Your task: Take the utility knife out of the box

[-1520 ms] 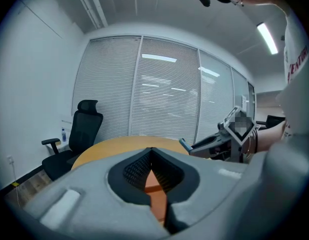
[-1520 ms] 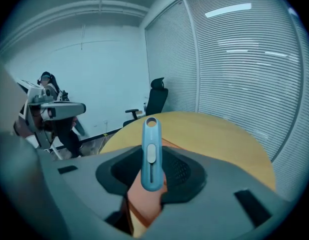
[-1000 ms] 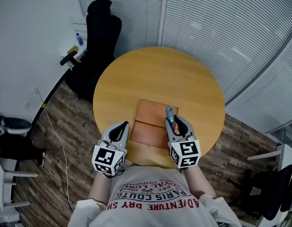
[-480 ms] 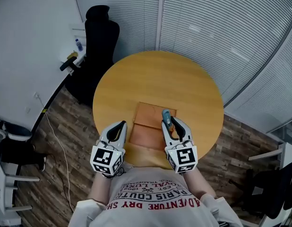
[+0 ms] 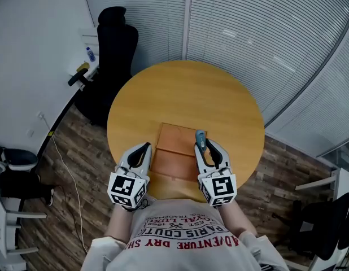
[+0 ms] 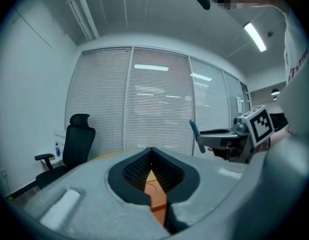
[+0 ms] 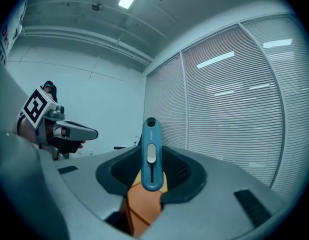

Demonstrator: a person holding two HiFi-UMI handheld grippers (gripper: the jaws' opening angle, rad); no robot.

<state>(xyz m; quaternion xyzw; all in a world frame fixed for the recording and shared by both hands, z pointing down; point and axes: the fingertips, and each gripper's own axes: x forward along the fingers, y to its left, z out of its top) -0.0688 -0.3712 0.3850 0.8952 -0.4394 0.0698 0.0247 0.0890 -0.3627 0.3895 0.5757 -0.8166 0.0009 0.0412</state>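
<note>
Teal utility knife (image 5: 200,138) held clear of the orange box (image 5: 173,151): removal is judged nearly done.
Head view: the knife is clamped in the right gripper (image 5: 203,144) at the box's right edge, on the round table (image 5: 186,89); nothing else is made out inside. Left gripper view: the left gripper (image 6: 151,150) is pressed together, empty. Right gripper view: the knife is pinched upright; a bare table spot is called for next.

left tool (image 5: 144,149): jaws together, nothing between them, pointing forward about level | right tool (image 5: 203,144): jaws clamped on the utility knife (image 7: 151,154), which sticks up from the tips | arms: both forearms drawn in near the torso, tools side by side, apart
</note>
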